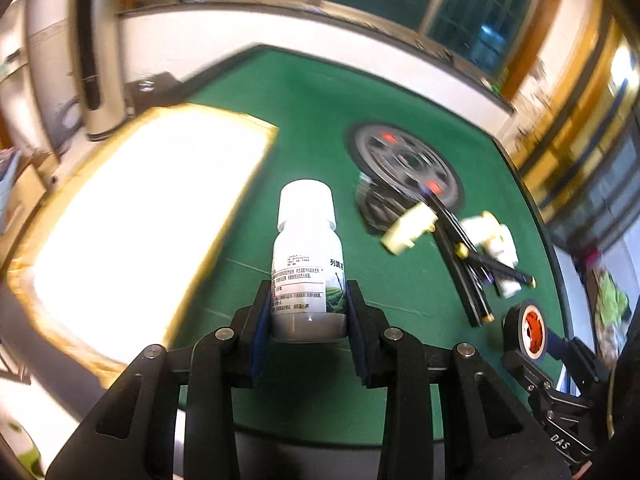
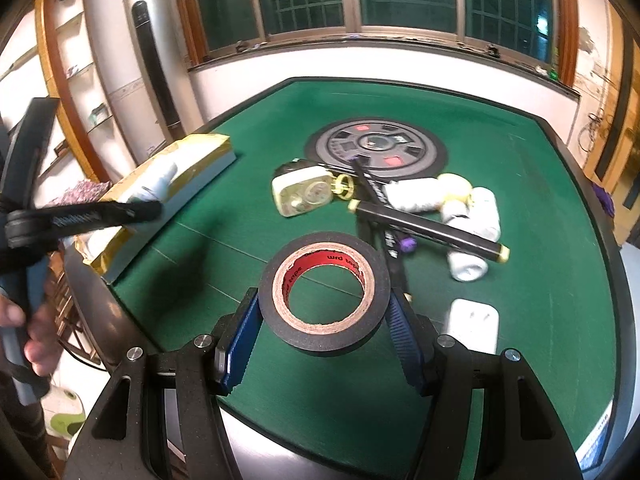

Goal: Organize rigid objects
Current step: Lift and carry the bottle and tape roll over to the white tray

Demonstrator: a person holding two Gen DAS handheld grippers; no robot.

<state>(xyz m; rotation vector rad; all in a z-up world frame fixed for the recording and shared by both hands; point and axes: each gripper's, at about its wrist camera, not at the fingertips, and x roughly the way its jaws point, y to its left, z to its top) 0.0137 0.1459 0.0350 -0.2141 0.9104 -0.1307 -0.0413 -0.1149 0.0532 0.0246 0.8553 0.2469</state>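
My left gripper [image 1: 307, 308] is shut on a white pill bottle [image 1: 307, 256] with a printed label, held above the green table [image 1: 312, 112] beside an open cardboard box [image 1: 140, 216]. My right gripper [image 2: 324, 320] is shut on a roll of black tape [image 2: 324, 292] with a red inner core, held above the table's near part. The tape also shows at the right edge of the left wrist view [image 1: 526, 330]. The left gripper [image 2: 132, 210] with the bottle [image 2: 158, 180] shows over the box [image 2: 200, 160] in the right wrist view.
A pile lies mid-table: a cream clock-like gadget [image 2: 302, 192], black markers [image 2: 428, 230], white bottles [image 2: 476, 216] and a white adapter [image 2: 474, 324]. A round black disc [image 2: 376, 146] is set in the table's centre. A tower fan [image 2: 154, 60] stands behind the box.
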